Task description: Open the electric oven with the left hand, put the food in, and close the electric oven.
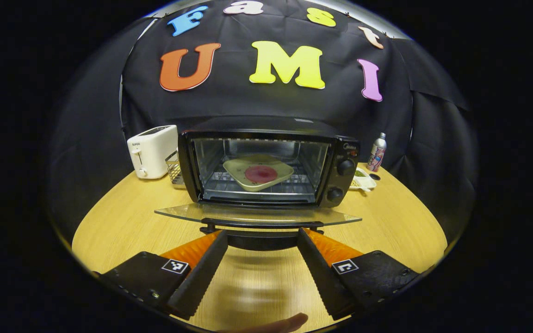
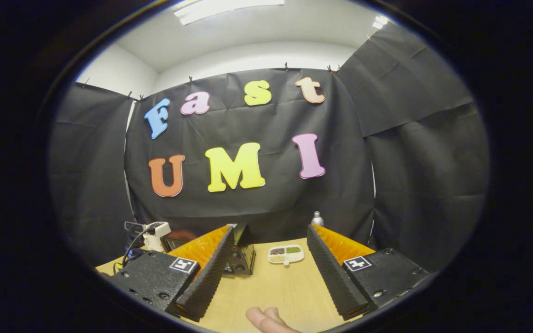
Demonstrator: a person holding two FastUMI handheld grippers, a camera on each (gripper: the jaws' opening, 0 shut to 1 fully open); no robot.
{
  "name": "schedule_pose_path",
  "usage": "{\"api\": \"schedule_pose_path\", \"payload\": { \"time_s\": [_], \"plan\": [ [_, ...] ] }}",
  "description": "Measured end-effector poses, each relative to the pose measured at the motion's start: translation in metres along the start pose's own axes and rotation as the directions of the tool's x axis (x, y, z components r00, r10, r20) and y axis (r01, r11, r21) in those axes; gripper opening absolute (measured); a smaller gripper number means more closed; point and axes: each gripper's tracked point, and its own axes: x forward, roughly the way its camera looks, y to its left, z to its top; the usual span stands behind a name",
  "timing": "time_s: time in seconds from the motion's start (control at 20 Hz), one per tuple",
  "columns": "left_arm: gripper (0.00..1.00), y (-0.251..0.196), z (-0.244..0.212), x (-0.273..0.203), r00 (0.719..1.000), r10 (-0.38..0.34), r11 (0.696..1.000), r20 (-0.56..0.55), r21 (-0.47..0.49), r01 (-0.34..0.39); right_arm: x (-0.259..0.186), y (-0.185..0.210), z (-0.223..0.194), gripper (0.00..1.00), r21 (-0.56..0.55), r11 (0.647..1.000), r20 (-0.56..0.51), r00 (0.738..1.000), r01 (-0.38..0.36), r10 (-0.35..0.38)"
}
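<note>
Food's in; the oven door [image 1: 257, 215] should be lifted squarely by the wide-open, empty left gripper [image 1: 263, 238] near its handle [image 1: 261, 225].

Bystanders on the wooden table [image 1: 123, 222]
A white toaster [image 1: 152, 151] stands at the back left, a small wire rack [image 1: 172, 169] just beside it; a slim bottle [image 1: 377, 152] stands at the back right (label unread), near a white divided dish [image 2: 286, 254] holding dark and green bits.
</note>
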Motion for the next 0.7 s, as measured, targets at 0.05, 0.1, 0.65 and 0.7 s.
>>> {"api": "schedule_pose_path", "payload": {
  "time_s": [0.05,0.1,0.65,0.7],
  "plan": [
    [0.98,0.001,0.010,0.002,1.000,-0.001,1.000,0.019,0.001,0.001,-0.002,0.002,0.000,0.95,-0.002,1.000,0.000,1.000,-0.001,0.001],
    [0.98,0.002,0.017,0.004,0.999,-0.005,1.000,0.034,-0.002,0.005,-0.004,0.001,0.001,0.95,-0.005,1.000,0.001,1.000,0.001,-0.001],
    [0.97,0.027,0.073,0.033,0.992,0.054,0.998,0.114,0.017,-0.056,-0.034,0.005,0.009,1.00,-0.048,0.999,0.006,1.000,0.017,-0.016],
    [0.97,0.026,0.077,0.024,0.991,0.047,0.999,0.128,0.006,-0.048,-0.036,0.006,0.009,1.00,-0.052,0.998,0.003,1.000,0.020,-0.020]
  ]
}}
